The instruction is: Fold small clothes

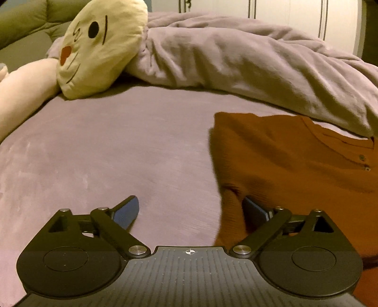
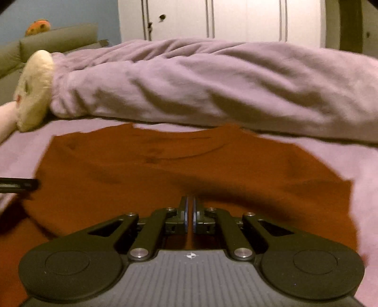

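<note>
**Left jaws wide beside the shirt, right jaws closed over it**

While the left gripper stood with its jaws spread wide, nothing lay pressed between its blue pads. One pad hung over bare sheet, and the other sat against the near left edge of the shirt, partly hidden behind a ridge of its cloth. No fabric crossed the gap between them.

The right gripper had its jaws drawn together, with only a thin slit showing between the pads. Rust cloth lay right at and under the tips, but whether any of it was pinched there could not be told.

The shirt, rust-orange and ribbed, lay spread flat on the lilac sheet with its neckline and small buttons toward the far side. In the right wrist view it filled the middle of the bed, and the dark tip of the left gripper showed at its left edge.

Just beyond the shirt a rumpled lilac duvet ran across the bed, its edge overlapping the collar. A cream plush with a stitched face lay at the duvet's left end. White wardrobe doors stood behind the bed.
</note>
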`<state>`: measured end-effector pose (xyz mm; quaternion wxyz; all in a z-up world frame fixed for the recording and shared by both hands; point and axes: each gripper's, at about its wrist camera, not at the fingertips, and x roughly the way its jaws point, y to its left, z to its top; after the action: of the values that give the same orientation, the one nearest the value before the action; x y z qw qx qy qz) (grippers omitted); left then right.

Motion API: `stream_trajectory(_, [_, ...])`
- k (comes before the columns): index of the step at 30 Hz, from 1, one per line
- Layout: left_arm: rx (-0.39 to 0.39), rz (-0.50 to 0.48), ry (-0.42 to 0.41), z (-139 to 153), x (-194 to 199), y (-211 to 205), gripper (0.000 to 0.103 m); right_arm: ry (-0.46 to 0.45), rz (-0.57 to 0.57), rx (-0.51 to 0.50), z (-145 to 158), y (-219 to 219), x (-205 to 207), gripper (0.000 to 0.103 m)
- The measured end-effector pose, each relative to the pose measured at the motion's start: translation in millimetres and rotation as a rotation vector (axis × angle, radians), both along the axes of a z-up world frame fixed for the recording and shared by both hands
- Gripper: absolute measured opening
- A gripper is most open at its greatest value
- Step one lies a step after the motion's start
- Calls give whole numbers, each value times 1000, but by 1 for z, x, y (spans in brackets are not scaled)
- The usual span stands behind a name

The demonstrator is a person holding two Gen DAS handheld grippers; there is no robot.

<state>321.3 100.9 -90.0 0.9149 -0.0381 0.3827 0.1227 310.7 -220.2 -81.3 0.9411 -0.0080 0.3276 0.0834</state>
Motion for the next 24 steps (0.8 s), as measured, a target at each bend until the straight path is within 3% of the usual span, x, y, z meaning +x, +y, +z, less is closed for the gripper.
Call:
stream_trajectory(5, [6,-9,-10,8,-10,5,101,-9,-147,12,5,-56,-3,0])
stream_trajectory(9, [9,-34,19,12,-34,10,101,47,-256,9,8,-86,-26,0])
stream_trajectory(13, [33,3,65,10,-56,24,101,43,-288,-99,10,-95,-59,10])
stream_trajectory(15, [4,32,101,13,-70,34,100,110,-362,-113,7,-108,-66,10])
stream_trajectory(18, [-33,8,114,20,-98,39,100,135,-417,27,15,-126,-88,11])
stream_trajectory(19, [-40,-3,116,21,-109,38,100,131,-406,55,19,-127,-96,16])
stream_trajectory(20, [-45,-7,120,22,-118,37,100,130,-393,62,21,-126,-102,20])
stream_trajectory(24, [-78,1,133,22,-149,31,100,141,-342,81,29,-110,-132,22])
